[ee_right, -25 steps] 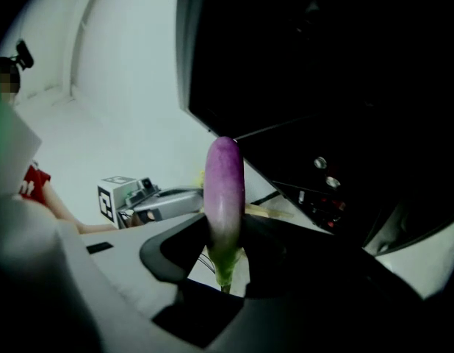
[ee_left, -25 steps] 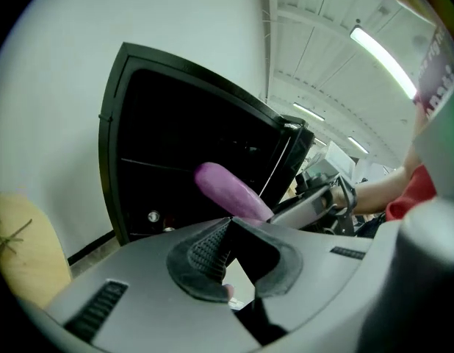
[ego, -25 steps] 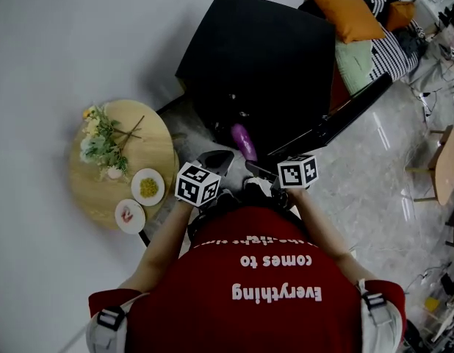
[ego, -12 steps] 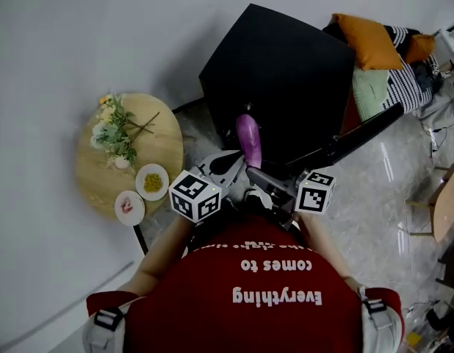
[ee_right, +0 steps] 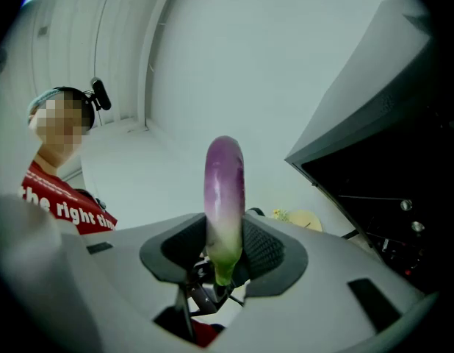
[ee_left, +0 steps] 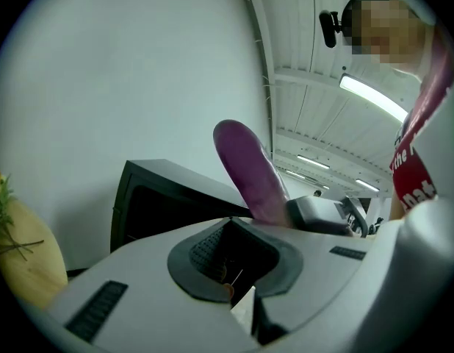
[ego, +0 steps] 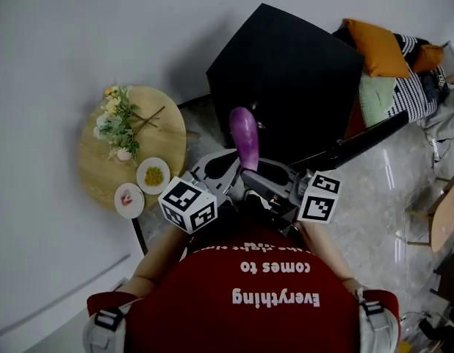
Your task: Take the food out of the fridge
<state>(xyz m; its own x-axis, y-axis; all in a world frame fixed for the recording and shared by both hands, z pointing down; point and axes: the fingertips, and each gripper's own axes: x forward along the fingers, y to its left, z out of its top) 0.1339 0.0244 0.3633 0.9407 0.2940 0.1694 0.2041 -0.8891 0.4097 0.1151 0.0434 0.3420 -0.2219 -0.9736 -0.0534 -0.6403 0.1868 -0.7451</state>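
R gripper (ego: 248, 175) is clamped on the eggplant (ego: 244, 134) near its green stem end; in the R gripper view the pads (ee_right: 262, 247) press it from both sides, w/ the pale-green end poking down past them. Long axis runs straight out from the jaws: stem end in the grip, rounded purple tip away from the person. In head view the tip points up-frame twd the black fridge (ego: 286, 72), leaning a touch left. Eggplant is held in the air at the fridge's front, clear of the interior, fridge door (ego: 359, 142) swung open to the R. L gripper (ego: 218, 165) sits just beside it on the L, jaws together, nothing btwn them. Off to the L: round wooden table (ego: 98, 186) w/ flowers (ego: 117, 123) and 2 small dishes (ego: 153, 176).
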